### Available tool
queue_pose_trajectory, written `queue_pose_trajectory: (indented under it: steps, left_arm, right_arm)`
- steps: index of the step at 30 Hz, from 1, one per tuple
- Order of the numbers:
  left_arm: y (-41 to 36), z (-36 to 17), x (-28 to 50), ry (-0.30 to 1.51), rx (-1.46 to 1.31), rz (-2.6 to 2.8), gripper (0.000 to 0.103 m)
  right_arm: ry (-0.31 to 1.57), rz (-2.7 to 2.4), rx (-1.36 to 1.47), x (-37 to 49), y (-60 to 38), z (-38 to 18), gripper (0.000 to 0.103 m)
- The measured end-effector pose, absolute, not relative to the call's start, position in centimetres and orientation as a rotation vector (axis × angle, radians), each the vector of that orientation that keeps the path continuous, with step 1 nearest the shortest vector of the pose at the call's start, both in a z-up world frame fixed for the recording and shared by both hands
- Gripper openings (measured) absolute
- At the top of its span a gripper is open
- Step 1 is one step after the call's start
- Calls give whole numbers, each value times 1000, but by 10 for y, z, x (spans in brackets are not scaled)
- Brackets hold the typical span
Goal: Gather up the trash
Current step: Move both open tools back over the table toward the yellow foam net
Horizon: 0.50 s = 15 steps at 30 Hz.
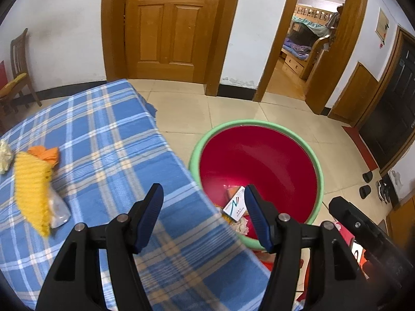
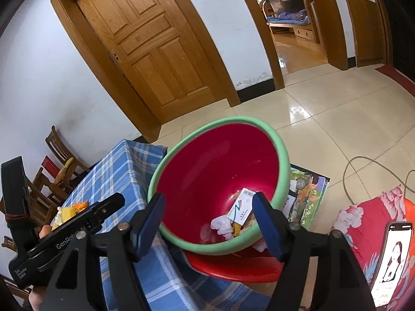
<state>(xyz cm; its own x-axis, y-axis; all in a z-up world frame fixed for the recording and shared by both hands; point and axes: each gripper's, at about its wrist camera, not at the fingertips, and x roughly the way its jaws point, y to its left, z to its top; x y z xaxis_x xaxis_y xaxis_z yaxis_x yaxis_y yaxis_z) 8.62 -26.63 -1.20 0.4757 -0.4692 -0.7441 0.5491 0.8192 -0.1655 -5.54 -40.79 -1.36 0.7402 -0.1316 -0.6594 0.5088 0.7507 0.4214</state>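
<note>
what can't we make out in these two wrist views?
- Print on the white box in the red basin: too small, both views.
- Yellow item and clear wrapper on the table: motion-blurred, left wrist view.
- Trash under the box: hidden by the right tool finger and basin rim.
- Phone: cut off by the frame edge.
- Left tool: open, empty.

Basin (image 2: 281, 165) mouth lies open (box (image 2: 240, 208) inside); table (image 1: 109, 129) edge crowds its left.

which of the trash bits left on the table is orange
The crumpled orange scrap, farthest back on the checked cloth. The piece in front of it is yellow mesh, and the wad at the left edge is pale.
</note>
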Motion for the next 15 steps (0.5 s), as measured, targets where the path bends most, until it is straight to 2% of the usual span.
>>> queue_pose_trajectory:
  steps: [15]
  left_arm:
    - [-202,5,90,838,27,-532,65]
  right_arm:
    - [652,-307,580,-45,-371,-1,75]
